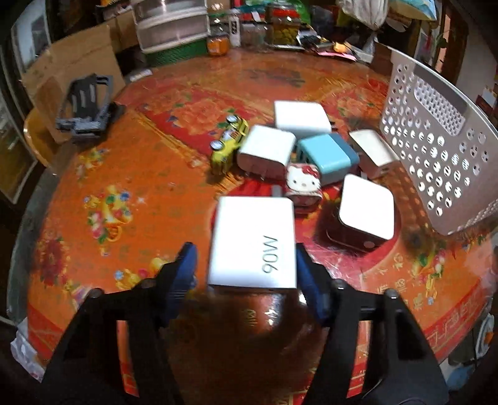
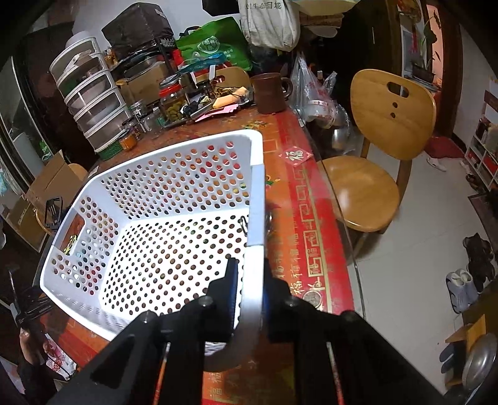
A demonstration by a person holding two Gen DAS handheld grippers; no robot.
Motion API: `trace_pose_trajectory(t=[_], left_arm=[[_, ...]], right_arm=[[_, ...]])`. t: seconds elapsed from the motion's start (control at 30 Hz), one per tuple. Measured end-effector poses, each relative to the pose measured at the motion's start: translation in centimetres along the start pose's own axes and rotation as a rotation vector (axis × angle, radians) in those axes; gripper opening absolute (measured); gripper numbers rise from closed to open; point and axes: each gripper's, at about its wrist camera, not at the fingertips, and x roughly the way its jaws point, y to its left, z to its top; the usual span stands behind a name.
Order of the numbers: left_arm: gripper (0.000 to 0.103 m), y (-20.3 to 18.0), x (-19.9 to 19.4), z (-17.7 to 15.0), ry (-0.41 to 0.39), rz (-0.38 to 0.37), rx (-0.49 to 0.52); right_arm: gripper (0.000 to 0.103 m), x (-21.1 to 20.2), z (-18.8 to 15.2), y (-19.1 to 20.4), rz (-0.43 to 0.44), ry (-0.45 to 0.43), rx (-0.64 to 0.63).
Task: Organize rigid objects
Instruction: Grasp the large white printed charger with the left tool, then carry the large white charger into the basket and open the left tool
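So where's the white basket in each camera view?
Left wrist: basket at the right edge, beside the chargers.
Right wrist: it fills the centre-left, its near wall clamped in the right gripper.
Shared landmark: the pickle jar at the table's far side.

The left wrist camera sits low over the near edge of the table (image 1: 130, 174), facing steeply down and forward toward the far edge, close above a white charger (image 1: 252, 240) framed between its gripper's fingers (image 1: 186, 268). The right wrist camera sits above the table's right edge, tilted down, very close to the basket (image 2: 155, 193) rim. Both views share the basket (image 1: 435, 149), the tablecloth, and the clutter along the far edge, including a drawer tower (image 1: 171, 21) (image 2: 90, 102).
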Motion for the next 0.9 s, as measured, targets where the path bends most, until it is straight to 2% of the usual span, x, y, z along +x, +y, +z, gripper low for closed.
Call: trace_pose_trajectory(t=[0.07, 0.47, 0.77, 0.9], left_arm=[[0.047, 0.1, 0.1, 0.2, 0.006, -0.017, 0.002], [0.047, 0.4, 0.0, 0.3, 0.018, -0.034, 0.008], [0.047, 0.2, -2.1, 1.1, -0.028, -0.025, 0.023], [0.047, -0.6, -4.6, 3.0, -0.069, -0.041, 0.061]], right_arm=[[0.012, 0.0, 0.0, 0.1, -0.002, 0.000, 0.000], [0.010, 0.6, 0.2, 0.5, -0.049, 0.020, -0.016], [0.010, 0.8, 0.2, 0.5, -0.053, 0.022, -0.019], [0.010, 0.8, 0.3, 0.5, -0.058, 0.026, -0.024]])
